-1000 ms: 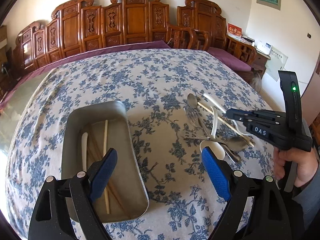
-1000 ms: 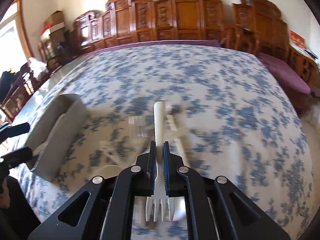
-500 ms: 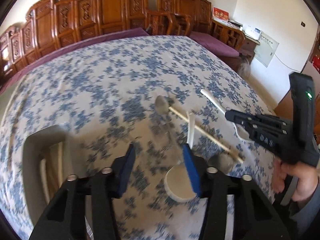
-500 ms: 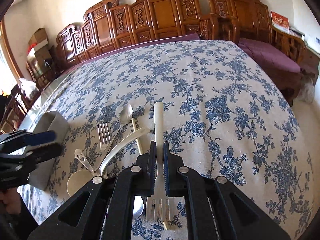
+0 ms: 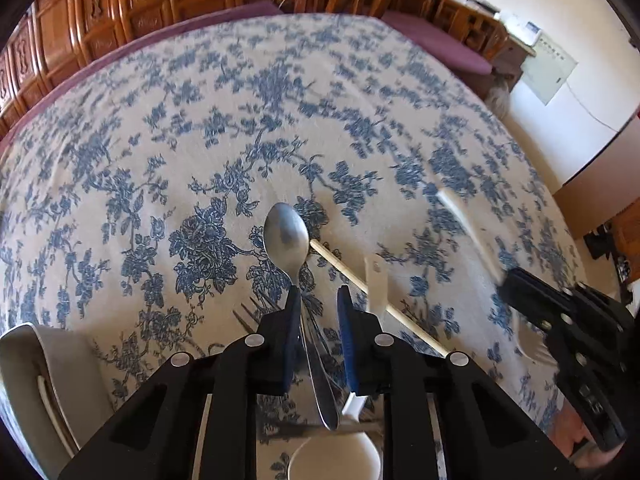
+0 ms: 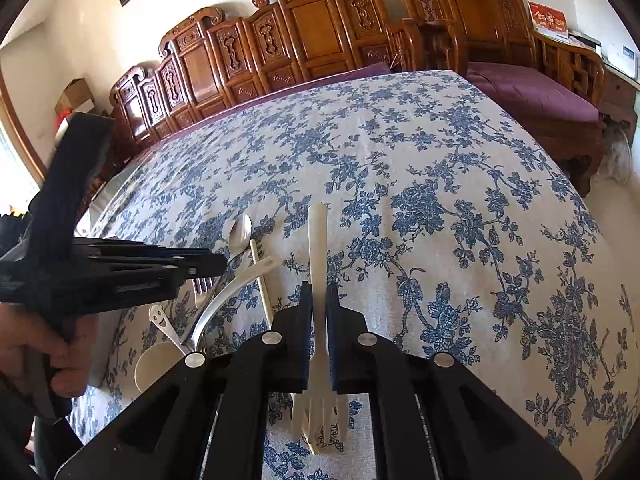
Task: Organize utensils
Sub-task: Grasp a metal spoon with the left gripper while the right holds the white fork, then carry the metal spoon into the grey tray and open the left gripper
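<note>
My left gripper point(image 5: 318, 300) is partly closed around the handle of a metal spoon point(image 5: 286, 236) that lies on the floral cloth; a narrow gap shows on the right side. A chopstick point(image 5: 360, 284), a white spoon point(image 5: 376, 280) and a metal fork point(image 5: 248, 312) lie beside it. My right gripper point(image 6: 319, 300) is shut on a white plastic fork point(image 6: 318, 248), held above the cloth with its tines toward the camera. The left gripper body point(image 6: 120, 272) shows in the right wrist view over the pile.
A grey metal tray point(image 5: 24, 360) with a white utensil in it sits at the left edge. Carved wooden chairs point(image 6: 320, 32) line the far side of the table. A white round ladle bowl point(image 5: 336, 460) lies under my left gripper.
My left gripper has moved right from the tray to the utensil pile and narrowed around the metal spoon's handle. My right gripper has kept the white fork and lifted slightly.
</note>
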